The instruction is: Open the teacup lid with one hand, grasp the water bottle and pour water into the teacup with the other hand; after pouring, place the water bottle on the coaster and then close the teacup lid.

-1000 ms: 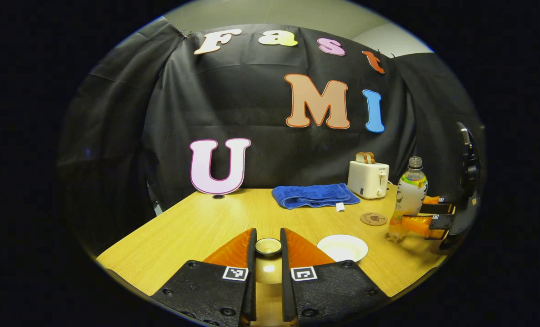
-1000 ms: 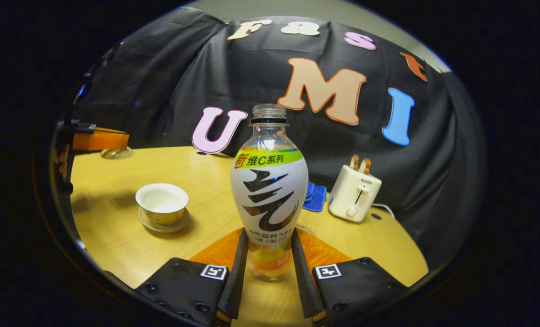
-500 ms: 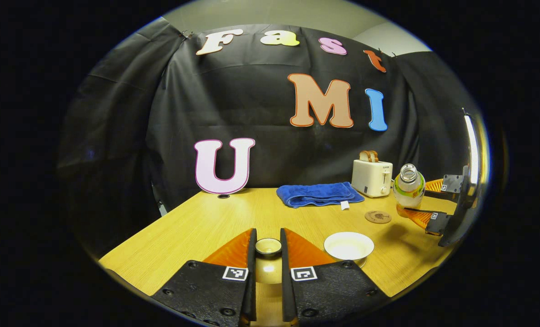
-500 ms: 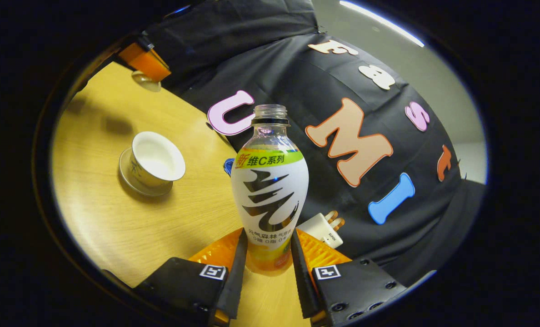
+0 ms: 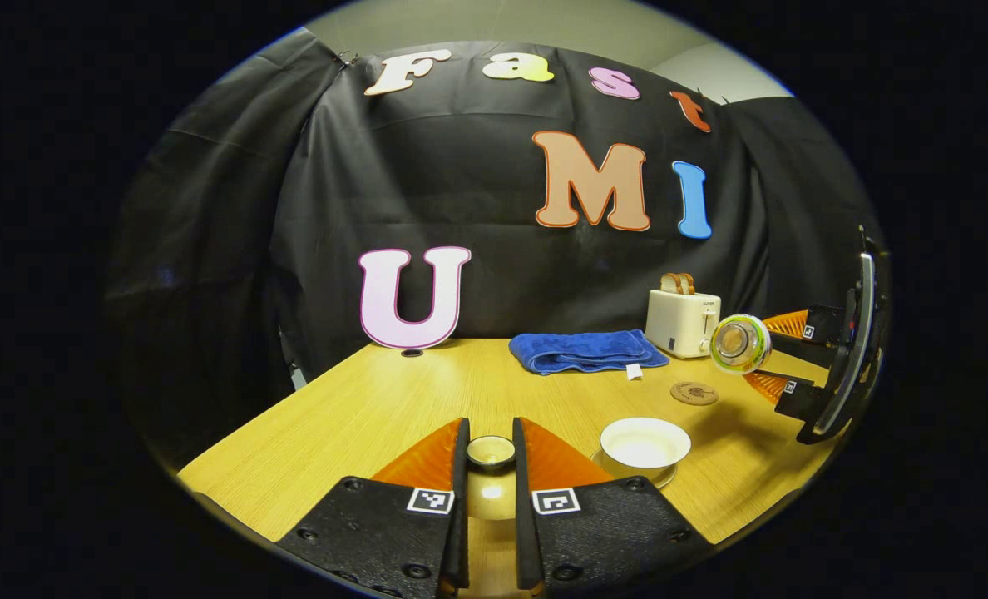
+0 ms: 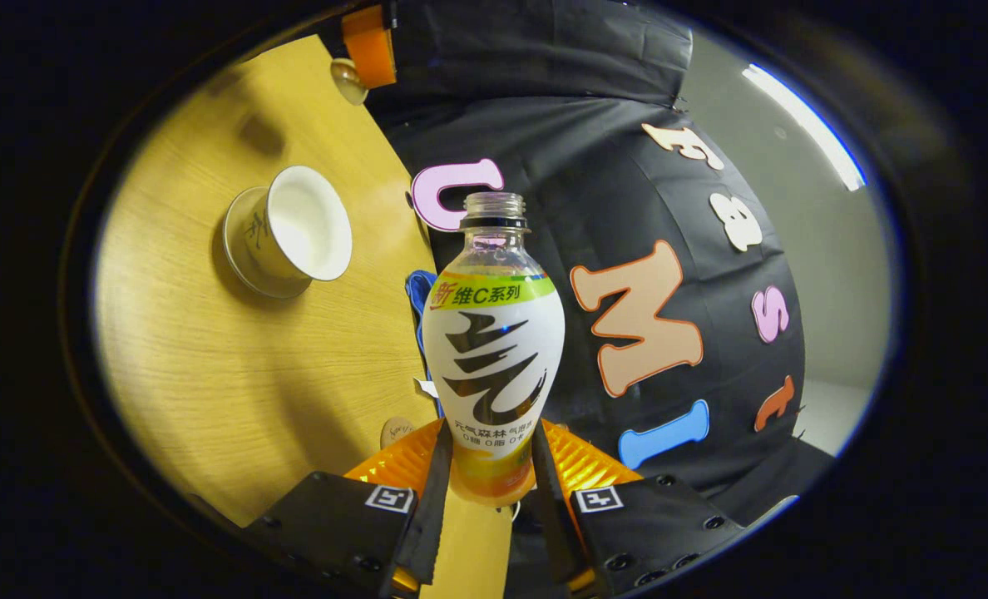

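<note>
The left gripper (image 5: 491, 456) is closed on the small round knob of the ceramic teacup lid (image 5: 491, 452), held above the light wooden table (image 5: 361, 416). The right gripper (image 6: 491, 466) clamps the lower body of the uncapped clear plastic water bottle (image 6: 492, 349), tipped on its side with its mouth toward the open white teacup (image 5: 644, 441) on its saucer. The round brown coaster (image 5: 694, 393) lies just beyond the teacup.

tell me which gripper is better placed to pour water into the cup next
Right. The right gripper grips the uncapped bottle, tipped toward the open cup. The left gripper is busy holding the lid.
</note>
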